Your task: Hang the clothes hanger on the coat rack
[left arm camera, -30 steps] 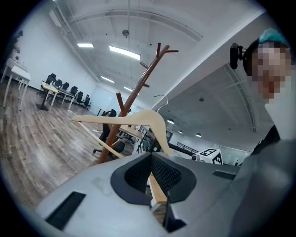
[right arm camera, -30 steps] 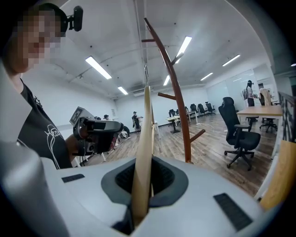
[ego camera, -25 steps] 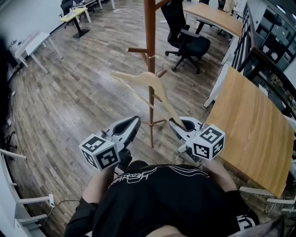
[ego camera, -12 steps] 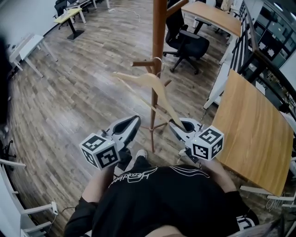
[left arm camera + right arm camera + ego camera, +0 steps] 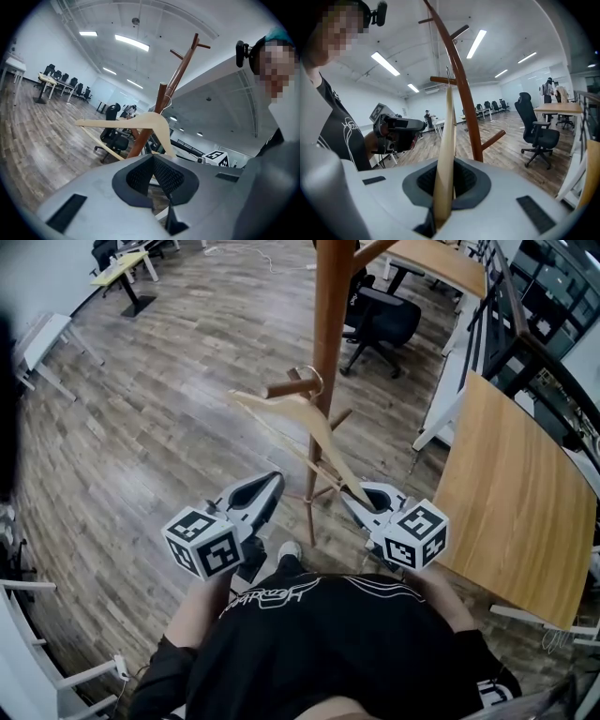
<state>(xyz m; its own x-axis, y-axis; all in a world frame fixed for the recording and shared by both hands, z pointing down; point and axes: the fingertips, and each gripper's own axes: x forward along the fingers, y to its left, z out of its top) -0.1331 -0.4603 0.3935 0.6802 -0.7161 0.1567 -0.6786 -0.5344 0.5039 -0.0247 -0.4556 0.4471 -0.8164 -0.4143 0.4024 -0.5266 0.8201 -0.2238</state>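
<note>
A brown wooden coat rack [image 5: 330, 324] stands straight ahead, with a short peg [image 5: 286, 387] sticking out to the left. My right gripper [image 5: 361, 495] is shut on one end of a pale wooden hanger [image 5: 300, 418] and holds it out toward the rack. The hanger's metal hook [image 5: 309, 381] is at the peg's tip; whether it rests on the peg I cannot tell. In the right gripper view the hanger [image 5: 446, 150] rises edge-on from between the jaws beside the pole [image 5: 464, 103]. My left gripper [image 5: 267, 486] is shut and empty, left of the hanger [image 5: 140, 124].
A black office chair [image 5: 380, 320] stands behind the rack. A wooden table [image 5: 511, 493] fills the right side beside a dark railing [image 5: 506, 334]. The rack's feet [image 5: 314, 493] spread on the plank floor just ahead of me. A white desk [image 5: 42, 338] is far left.
Both grippers and the hanger have moved forward toward the rack. The hook, earlier short of the peg, now sits at its tip.
</note>
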